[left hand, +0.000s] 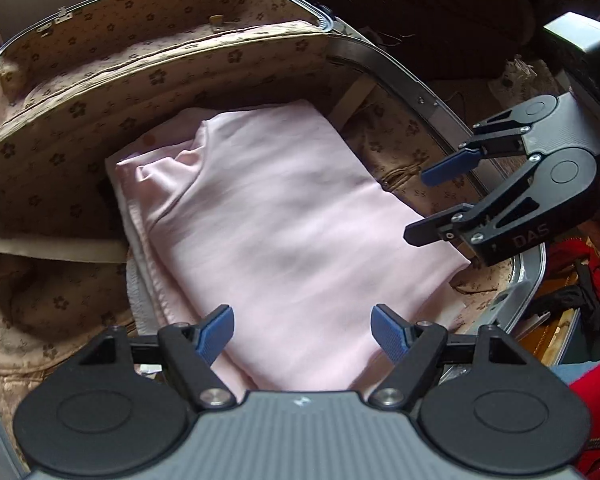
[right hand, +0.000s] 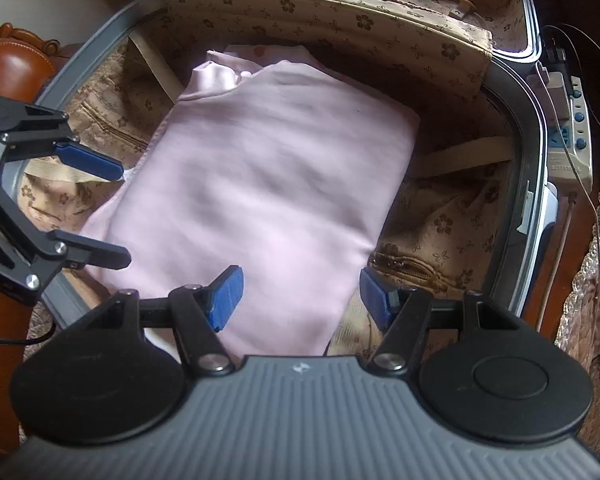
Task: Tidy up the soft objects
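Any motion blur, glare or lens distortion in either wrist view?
Left wrist view: the pink folded cloth is streaked with motion blur, and the fisheye bows the suitcase rim. Right wrist view: the cloth is likewise soft, with blown-out glare on the rim's top right corner.

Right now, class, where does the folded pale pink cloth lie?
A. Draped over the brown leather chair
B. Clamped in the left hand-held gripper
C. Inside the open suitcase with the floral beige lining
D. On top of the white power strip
C: the folded pale pink cloth rests on the floral beige lining of the open suitcase, while the left hand-held gripper and the right hand-held gripper are both open and hold nothing.
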A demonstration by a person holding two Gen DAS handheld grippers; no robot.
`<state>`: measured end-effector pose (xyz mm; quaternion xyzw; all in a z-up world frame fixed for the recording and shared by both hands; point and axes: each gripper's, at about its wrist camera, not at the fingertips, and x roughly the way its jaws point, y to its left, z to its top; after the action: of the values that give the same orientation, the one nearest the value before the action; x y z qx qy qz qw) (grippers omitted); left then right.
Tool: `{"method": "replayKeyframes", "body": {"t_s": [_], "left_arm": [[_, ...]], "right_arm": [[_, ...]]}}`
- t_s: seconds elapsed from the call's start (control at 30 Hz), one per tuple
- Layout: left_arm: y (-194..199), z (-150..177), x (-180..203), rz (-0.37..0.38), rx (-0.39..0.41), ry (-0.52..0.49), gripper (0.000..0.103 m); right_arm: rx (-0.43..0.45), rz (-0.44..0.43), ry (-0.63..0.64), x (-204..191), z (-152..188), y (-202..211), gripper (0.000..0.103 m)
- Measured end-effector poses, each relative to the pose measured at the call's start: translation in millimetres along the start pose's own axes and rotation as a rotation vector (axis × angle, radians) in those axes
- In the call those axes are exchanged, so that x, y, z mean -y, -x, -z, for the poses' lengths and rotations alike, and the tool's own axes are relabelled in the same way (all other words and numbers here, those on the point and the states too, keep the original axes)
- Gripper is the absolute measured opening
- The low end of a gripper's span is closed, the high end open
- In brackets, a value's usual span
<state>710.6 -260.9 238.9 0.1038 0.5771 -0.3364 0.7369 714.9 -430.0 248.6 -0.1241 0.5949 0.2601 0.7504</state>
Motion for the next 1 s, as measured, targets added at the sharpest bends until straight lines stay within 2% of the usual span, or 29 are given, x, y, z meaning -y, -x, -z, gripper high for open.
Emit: {"method": "replayKeyframes", "body": {"t_s": [0.1,0.2,0.3,0.47,0.67,0.73,0.8,0.87,1.0], "left_arm": [[-12,5,7,0.014,-0.034,-0.050,0.078],[-22,15,-2,-0.050,-0.092,-0.054,0.077],[-25,25,-19,-0.102,-0.137,-0.033,0.074],[-25,32,-36,-0.118,-0.149,0.011,0.076],[-23,37,-46,-0.157,-0.138,0.070,0.079],[-19,40,-51,-0.155,-0.135,0.092,0.080],[-15,42,-55,-0.155,-0.132,0.100,0.080],[-10,44,-58,-0.149,-0.130,0.107,0.080],[-4,43,-60,-0.147,-0.124,0.109,0.080]], "right_arm": [[-0.038,0.032,0.001,-8,5,-19,0.072],[-0.089,-0.079,-0.006,-13,11,-30,0.072],[-0.102,-0.115,0.013,-22,15,-36,0.075],[-0.096,-0.124,0.002,-22,15,-40,0.075],[-0.102,-0.125,0.053,-23,20,-29,0.076],[-0.076,-0.099,0.055,-19,18,-18,0.076],[-0.011,-0.068,0.066,-17,13,-6,0.076],[0.057,-0.084,0.072,-11,4,2,0.076],[0.136,-0.095,0.119,-12,-26,-15,0.076]]}}
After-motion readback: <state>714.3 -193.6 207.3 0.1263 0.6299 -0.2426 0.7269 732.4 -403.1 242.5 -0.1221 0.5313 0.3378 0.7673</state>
